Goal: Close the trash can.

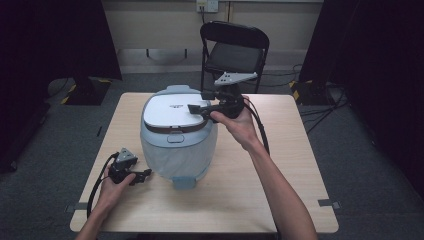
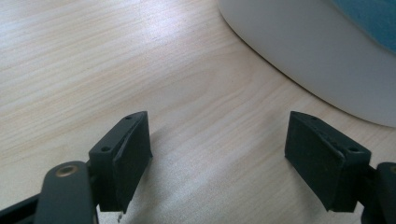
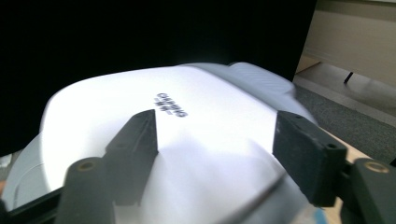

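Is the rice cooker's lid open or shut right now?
Shut. The white lid lies flat on the rice cooker, its front latch down against the body. The right gripper hovers over it, jaws open.

Black claws with screwed pads, grey three-cornered plates, trailing black cables.

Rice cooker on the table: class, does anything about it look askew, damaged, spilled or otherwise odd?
Nothing stands out. The rice cooker stands upright on the table with its white lid shut and level, and no spill shows around its base. The right tongs hover open over the lid.
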The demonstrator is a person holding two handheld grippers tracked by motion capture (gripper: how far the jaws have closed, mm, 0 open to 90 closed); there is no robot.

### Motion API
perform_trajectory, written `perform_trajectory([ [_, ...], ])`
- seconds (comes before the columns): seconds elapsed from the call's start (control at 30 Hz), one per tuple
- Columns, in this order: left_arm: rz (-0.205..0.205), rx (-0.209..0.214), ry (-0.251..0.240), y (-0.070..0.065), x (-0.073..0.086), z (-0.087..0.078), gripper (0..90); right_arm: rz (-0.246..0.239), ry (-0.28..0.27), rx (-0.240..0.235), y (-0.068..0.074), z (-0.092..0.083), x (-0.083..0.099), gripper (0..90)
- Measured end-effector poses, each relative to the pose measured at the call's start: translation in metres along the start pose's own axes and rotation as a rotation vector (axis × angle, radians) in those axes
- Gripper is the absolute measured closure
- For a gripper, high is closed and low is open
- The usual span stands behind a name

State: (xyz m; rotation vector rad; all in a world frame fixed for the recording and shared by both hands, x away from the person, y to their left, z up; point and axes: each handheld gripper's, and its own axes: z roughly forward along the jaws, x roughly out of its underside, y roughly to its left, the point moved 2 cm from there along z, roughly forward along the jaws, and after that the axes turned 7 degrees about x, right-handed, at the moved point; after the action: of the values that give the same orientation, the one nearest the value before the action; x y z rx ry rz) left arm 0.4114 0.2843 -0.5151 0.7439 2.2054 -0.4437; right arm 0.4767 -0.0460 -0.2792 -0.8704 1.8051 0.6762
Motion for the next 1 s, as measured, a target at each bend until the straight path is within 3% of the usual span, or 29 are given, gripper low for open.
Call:
perform_trajectory([
  [0.2, 0.0, -0.001, 0.0, 0.0, 0.0, 0.0, 22.1, -0.033, 0.046, -0.015, 0.021, 0.003, 0.002, 26.3],
  [0.27, 0.0, -0.001, 0.0, 0.0, 0.0, 0.0, 22.1, -0.077, 0.061, 0.025, 0.028, 0.005, 0.004, 26.2],
  [0.37, -0.001, -0.001, 0.0, 0.0, 0.0, 0.0, 22.1, -0.08, 0.059, 0.028, 0.033, 0.006, 0.005, 26.6],
  [0.43, -0.004, -0.002, 0.001, 0.0, 0.0, 0.0, 22.1, -0.076, 0.064, 0.055, 0.037, 0.006, 0.005, 27.0],
  [0.6, -0.005, -0.005, 0.0, 0.0, 0.0, 0.0, 21.9, -0.081, 0.093, 0.066, 0.041, 0.004, 0.004, 29.3],
  [0.63, -0.007, -0.005, -0.001, -0.001, 0.0, 0.0, 21.8, -0.112, 0.097, 0.083, 0.043, 0.004, 0.005, 29.9],
  [0.87, -0.007, -0.005, 0.0, 0.0, 0.0, 0.0, 21.8, -0.096, 0.078, 0.081, 0.043, 0.003, 0.006, 30.0],
  [1.0, -0.005, -0.006, 0.0, 0.0, 0.0, 0.0, 21.8, -0.06, 0.051, 0.094, 0.034, -0.01, 0.011, 25.6],
])
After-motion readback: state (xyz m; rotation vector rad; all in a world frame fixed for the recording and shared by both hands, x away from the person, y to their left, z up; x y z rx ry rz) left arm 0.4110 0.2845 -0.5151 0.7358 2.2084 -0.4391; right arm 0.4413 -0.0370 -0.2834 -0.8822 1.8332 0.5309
